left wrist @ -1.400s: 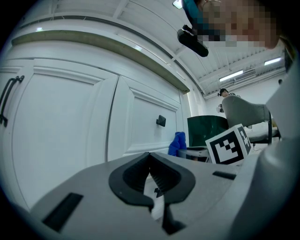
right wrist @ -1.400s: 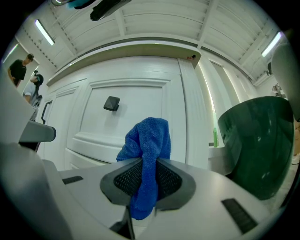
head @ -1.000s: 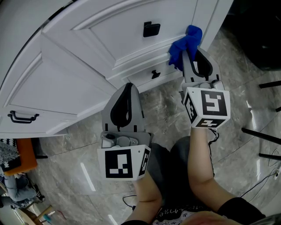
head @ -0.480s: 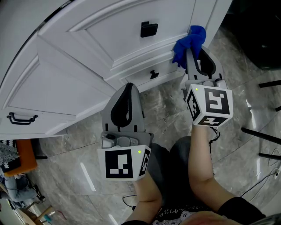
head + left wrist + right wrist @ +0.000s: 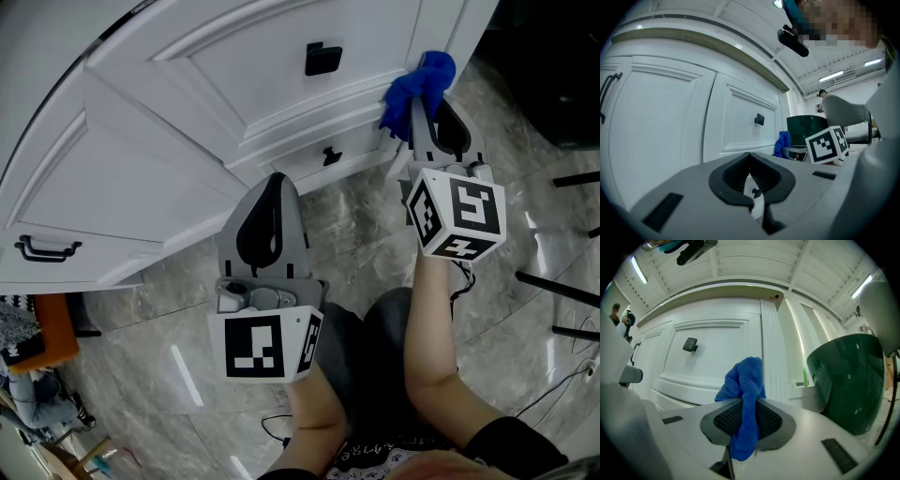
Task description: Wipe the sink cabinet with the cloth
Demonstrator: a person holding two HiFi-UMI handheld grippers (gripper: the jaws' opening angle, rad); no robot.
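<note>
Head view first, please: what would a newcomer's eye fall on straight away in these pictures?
The bright blue cloth, bunched and clamped in the right tongs, sits up against the white sink cabinet near its right corner post. Next come the black knob on the door panel and the left tongs, shut on nothing, held low over the marble floor.

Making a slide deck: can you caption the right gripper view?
Right gripper clamps a blue cloth, facing the white sink cabinet and its panelled door.
</note>
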